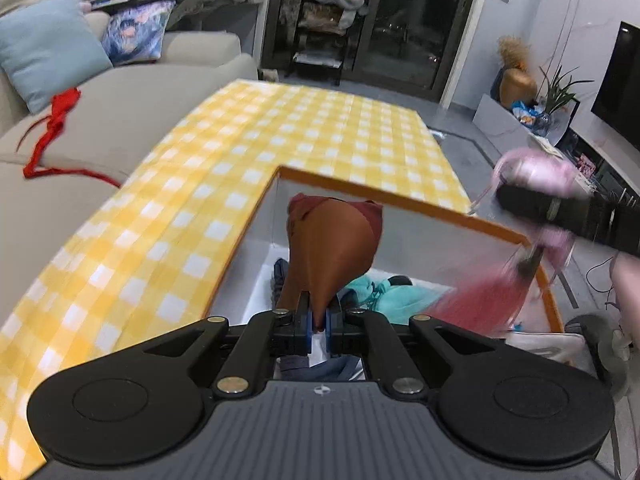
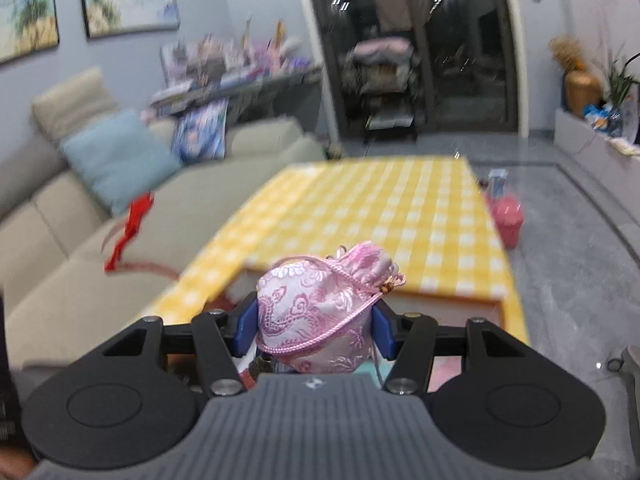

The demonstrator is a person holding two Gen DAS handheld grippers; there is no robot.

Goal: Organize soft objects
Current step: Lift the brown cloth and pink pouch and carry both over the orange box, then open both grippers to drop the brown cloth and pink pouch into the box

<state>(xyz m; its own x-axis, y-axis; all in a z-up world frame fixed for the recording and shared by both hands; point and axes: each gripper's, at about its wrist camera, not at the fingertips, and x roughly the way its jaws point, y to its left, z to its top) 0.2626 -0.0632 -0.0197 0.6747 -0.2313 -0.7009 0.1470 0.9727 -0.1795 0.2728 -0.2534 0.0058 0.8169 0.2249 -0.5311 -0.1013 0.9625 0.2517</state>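
Note:
My left gripper (image 1: 319, 320) is shut on a brown satin pouch (image 1: 334, 246) and holds it over the open orange-rimmed white box (image 1: 404, 198). Inside the box lie a teal pouch (image 1: 386, 294) and dark blue fabric (image 1: 282, 270). My right gripper (image 2: 316, 322) is shut on a pink brocade drawstring pouch (image 2: 320, 304), held above the box's near edge (image 2: 448, 298). In the left wrist view the right gripper shows blurred at the right with the pink pouch (image 1: 536, 174) and a pink-red tassel (image 1: 480, 300) hanging into the box.
The box sits on a table with a yellow checked cloth (image 1: 304, 128). A beige sofa (image 1: 104, 120) stands to the left with a red cord (image 1: 54, 120) and a light blue cushion (image 1: 44, 50). A red bucket (image 2: 508, 218) stands on the floor right of the table.

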